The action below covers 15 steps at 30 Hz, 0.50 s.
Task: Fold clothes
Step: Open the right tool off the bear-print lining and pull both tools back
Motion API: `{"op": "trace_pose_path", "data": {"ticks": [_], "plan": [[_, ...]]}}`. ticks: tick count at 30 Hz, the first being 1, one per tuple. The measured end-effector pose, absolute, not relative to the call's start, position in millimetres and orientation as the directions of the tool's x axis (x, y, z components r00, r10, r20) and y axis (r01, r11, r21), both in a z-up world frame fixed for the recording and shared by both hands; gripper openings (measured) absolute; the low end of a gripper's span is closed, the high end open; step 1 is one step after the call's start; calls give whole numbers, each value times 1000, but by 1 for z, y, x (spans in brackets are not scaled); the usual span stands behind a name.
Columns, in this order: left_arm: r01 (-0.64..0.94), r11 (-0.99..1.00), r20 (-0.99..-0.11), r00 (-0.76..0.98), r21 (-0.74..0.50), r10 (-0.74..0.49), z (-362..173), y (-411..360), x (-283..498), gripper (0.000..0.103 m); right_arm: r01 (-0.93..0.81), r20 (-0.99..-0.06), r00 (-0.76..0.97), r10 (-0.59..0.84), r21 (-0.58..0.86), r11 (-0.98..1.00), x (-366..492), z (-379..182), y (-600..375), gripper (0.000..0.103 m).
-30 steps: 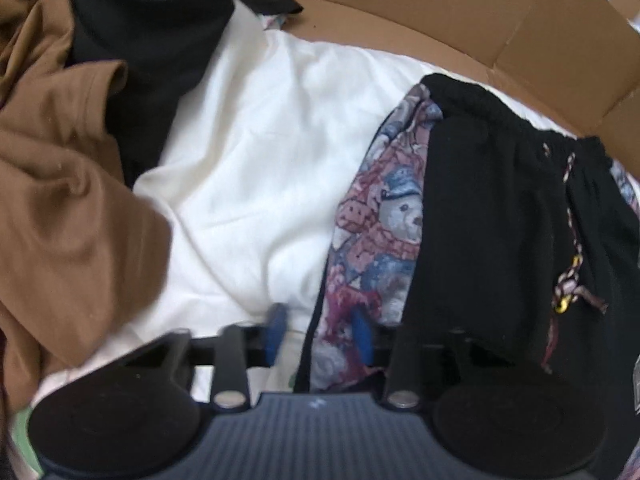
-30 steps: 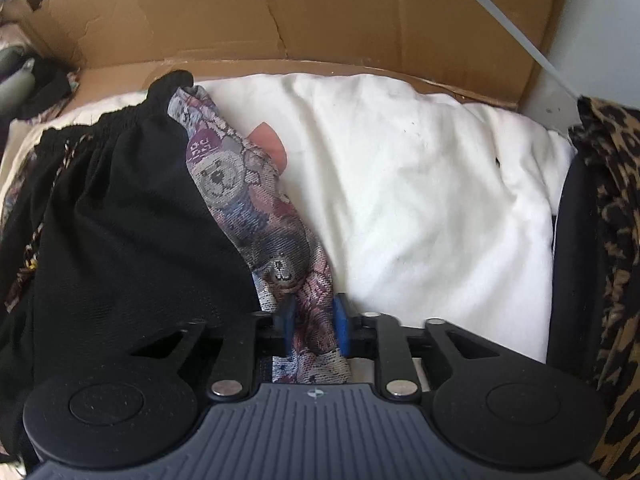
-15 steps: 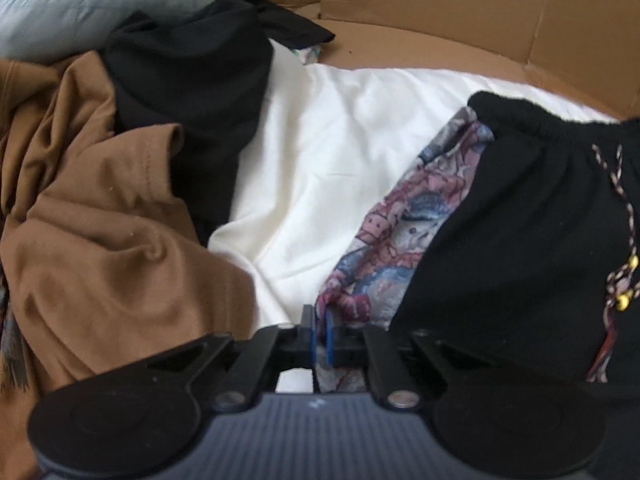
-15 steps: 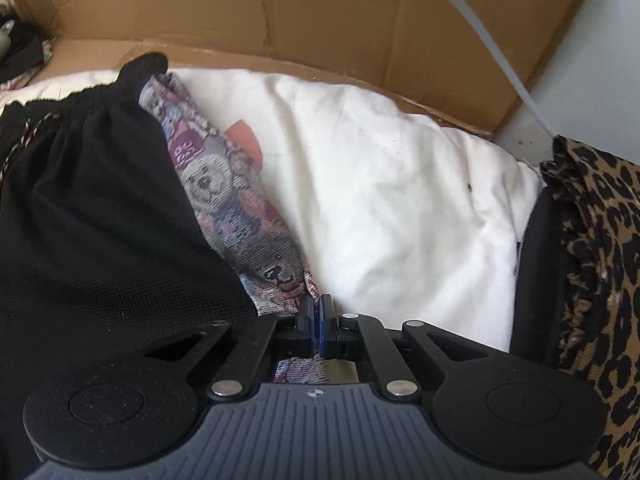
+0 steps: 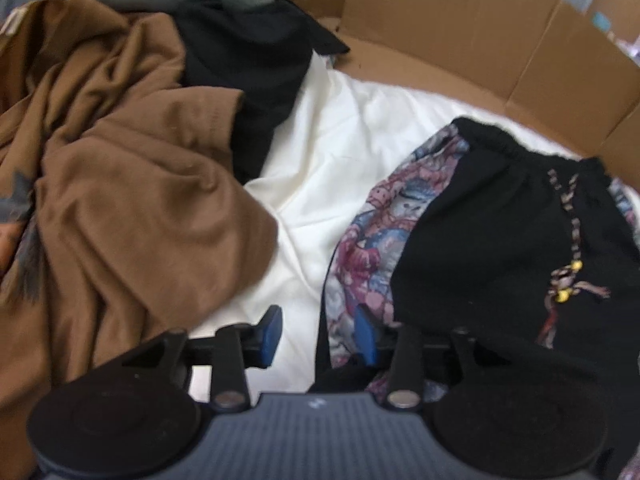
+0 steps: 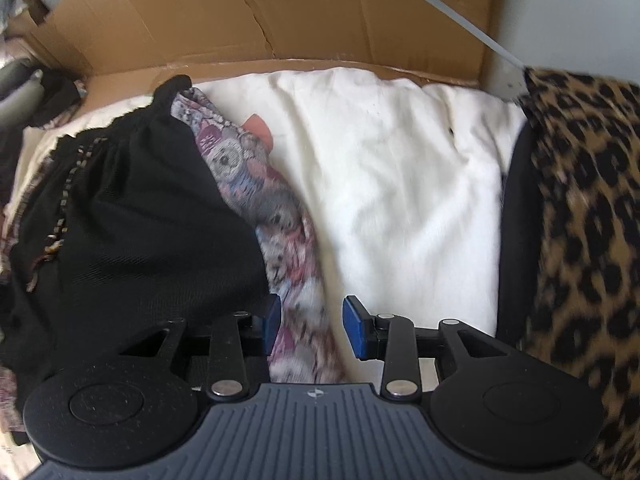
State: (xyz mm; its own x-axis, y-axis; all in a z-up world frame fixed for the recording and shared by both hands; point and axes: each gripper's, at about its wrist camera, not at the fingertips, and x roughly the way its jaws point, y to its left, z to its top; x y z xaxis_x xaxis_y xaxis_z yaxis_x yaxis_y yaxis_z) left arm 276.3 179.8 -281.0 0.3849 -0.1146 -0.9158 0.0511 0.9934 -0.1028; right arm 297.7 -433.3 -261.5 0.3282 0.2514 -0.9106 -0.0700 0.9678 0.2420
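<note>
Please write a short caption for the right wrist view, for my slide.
Right gripper open over the shorts' bear-print panel on white cloth.

A home laundry spot: loose clothes (image 5: 132, 216) heaped on a white sheet (image 6: 400, 200) beside flattened cardboard (image 6: 248, 16).

Bare white sheet (image 5: 344, 160) forms an open lane between the brown garment (image 5: 132, 208) and the shorts (image 5: 480, 240); cardboard wall (image 6: 280, 12) bounds the far side, leopard-print fabric (image 6: 580, 220) the right.
</note>
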Motion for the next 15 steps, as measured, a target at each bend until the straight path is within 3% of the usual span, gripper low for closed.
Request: {"op": "trace_pose_path", "data": {"ticks": [7, 15], "plan": [[101, 990, -880, 454, -102, -137, -258, 193, 243, 58, -61, -885, 360, 294, 292, 954, 248, -246, -449, 42], [82, 995, -916, 394, -49, -77, -257, 212, 205, 58, -36, -875, 391, 285, 294, 955, 204, -214, -459, 42]]}}
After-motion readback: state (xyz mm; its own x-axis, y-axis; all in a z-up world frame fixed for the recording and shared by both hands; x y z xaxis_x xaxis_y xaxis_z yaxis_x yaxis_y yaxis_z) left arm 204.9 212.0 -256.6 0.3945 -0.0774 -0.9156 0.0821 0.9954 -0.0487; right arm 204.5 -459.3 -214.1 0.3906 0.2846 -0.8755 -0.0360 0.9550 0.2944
